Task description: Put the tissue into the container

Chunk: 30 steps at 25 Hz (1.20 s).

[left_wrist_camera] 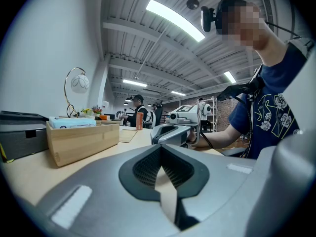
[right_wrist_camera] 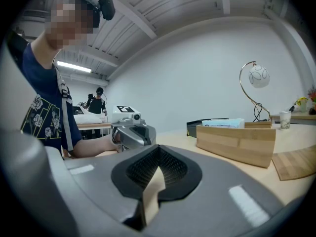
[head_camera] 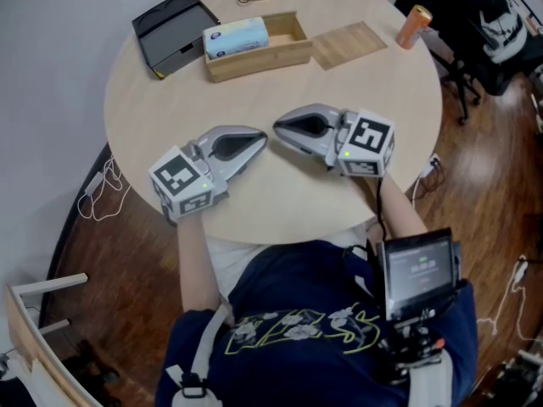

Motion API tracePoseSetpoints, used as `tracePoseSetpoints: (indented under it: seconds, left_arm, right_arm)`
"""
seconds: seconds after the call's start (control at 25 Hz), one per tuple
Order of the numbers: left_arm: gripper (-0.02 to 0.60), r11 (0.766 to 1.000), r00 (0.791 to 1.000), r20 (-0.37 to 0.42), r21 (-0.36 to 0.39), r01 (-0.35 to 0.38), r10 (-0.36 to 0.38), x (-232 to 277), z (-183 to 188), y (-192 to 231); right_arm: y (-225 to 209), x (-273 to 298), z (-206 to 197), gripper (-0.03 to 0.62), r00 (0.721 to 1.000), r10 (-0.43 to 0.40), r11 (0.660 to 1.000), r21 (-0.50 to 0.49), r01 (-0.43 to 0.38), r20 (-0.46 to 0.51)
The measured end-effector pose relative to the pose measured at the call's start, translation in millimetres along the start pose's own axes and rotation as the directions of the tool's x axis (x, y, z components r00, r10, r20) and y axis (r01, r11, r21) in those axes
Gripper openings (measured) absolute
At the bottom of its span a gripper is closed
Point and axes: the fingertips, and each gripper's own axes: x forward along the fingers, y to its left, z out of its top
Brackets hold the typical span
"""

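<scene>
Both jaw pairs pressed together, nothing between them. Round table [head_camera: 170, 100] carries the wooden container [head_camera: 254, 58] at the far side; tissue pack [head_camera: 236, 37] lies in its left half, well apart from both grippers. Judged: placing looks done, or idle; any next move needs a far reach and opened jaws. Left gripper [head_camera: 261, 140] and right gripper [head_camera: 279, 127] rest near-level by the near edge, tips facing, close.

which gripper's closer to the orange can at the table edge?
Right. The orange can stands at the table's far right edge. The right gripper lies on that side of the near middle, the left gripper left of it, farther away.
</scene>
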Motion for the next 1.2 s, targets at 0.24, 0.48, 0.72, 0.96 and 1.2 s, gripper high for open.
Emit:
tracePoseSetpoints:
  seconds: [0.24, 0.48, 0.72, 0.96, 1.2]
  left_arm:
    - [0.003, 1.000, 1.000, 0.000, -0.001, -0.010, 0.010, -0.3, 0.1, 1.1]
    - [0.003, 1.000, 1.000, 0.000, -0.004, -0.015, 0.015, -0.5, 0.0, 1.6]
    - [0.003, 1.000, 1.000, 0.000, -0.002, -0.015, 0.015, -0.8, 0.5, 1.6]
    - [0.003, 1.000, 1.000, -0.002, -0.003, -0.016, 0.016, -0.9, -0.1, 1.5]
    - [0.003, 1.000, 1.000, 0.000, -0.001, -0.015, 0.015, -1.4, 0.5, 0.7]
  right_arm:
    - [0.0, -0.4, 0.4, 0.000, 1.000, 0.000, 1.000, 0.001, 0.000, 0.002]
    - [-0.3, -0.6, 0.1, 0.000, 1.000, 0.000, 1.000, 0.000, 0.000, 0.003]
    - [0.1, -0.4, 0.7, 0.000, 1.000, 0.000, 1.000, 0.000, 0.000, 0.000]
    - [0.1, -0.2, 0.1, 0.000, 1.000, 0.002, 1.000, -0.001, -0.002, 0.001]
    - [1.3, -0.4, 0.6, 0.000, 1.000, 0.000, 1.000, 0.000, 0.000, 0.000]
